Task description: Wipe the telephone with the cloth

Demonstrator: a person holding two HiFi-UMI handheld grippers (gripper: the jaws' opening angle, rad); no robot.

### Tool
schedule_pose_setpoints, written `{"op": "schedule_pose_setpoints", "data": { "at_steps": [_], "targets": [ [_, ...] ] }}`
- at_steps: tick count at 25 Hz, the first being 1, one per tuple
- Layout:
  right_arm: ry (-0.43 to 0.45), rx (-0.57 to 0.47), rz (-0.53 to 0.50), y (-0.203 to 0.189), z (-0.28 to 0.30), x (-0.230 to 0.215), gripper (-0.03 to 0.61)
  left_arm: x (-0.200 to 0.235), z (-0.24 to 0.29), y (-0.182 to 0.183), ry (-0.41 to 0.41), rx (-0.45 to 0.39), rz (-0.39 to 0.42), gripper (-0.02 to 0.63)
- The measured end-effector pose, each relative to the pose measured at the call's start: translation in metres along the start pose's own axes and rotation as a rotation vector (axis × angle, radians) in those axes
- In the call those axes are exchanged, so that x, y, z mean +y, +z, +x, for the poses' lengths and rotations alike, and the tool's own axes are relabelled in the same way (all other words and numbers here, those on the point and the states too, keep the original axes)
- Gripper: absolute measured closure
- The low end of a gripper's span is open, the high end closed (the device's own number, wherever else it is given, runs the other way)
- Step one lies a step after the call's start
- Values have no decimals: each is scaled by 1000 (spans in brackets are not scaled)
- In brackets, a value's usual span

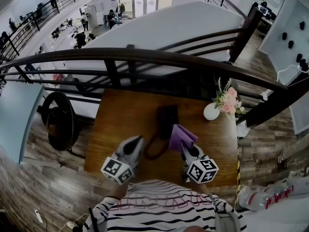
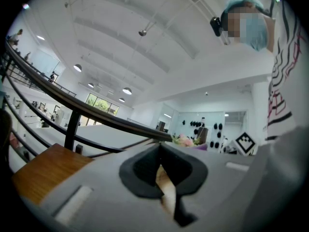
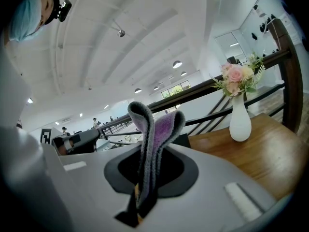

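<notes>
The worktop (image 1: 120,124) is brown wood with visible grain and a low sheen, and the vase (image 1: 211,112) at its 2 o'clock corner looks smooth, glossy white. The cloth (image 1: 181,136) is purple, fuzzy and matt, greyer on its back; the telephone (image 1: 168,116), at 11 o'clock from it, looks like matt black plastic.

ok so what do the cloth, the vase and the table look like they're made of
Cloth: soft purple fabric with a fuzzy nap, likely microfibre; it bends in a soft loop.
Vase: smooth white with a soft sheen, probably ceramic, though plastic is possible.
Table: brown with visible grain, wood or wood veneer, satin finish.
</notes>
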State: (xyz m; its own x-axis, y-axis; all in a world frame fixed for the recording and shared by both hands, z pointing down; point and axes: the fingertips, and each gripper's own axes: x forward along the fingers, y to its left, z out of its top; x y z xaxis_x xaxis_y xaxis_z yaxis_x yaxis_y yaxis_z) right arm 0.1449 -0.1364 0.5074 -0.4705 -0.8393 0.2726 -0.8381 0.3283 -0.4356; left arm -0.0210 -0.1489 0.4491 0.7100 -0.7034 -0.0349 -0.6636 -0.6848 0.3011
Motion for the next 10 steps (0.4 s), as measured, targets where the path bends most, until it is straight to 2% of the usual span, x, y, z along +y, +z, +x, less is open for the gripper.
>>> {"op": "schedule_pose_setpoints", "data": {
  "at_steps": [10],
  "targets": [
    [5, 5, -5, 0, -3, 2, 543, -3, 0, 3, -3, 1, 1, 612]
  ]
}}
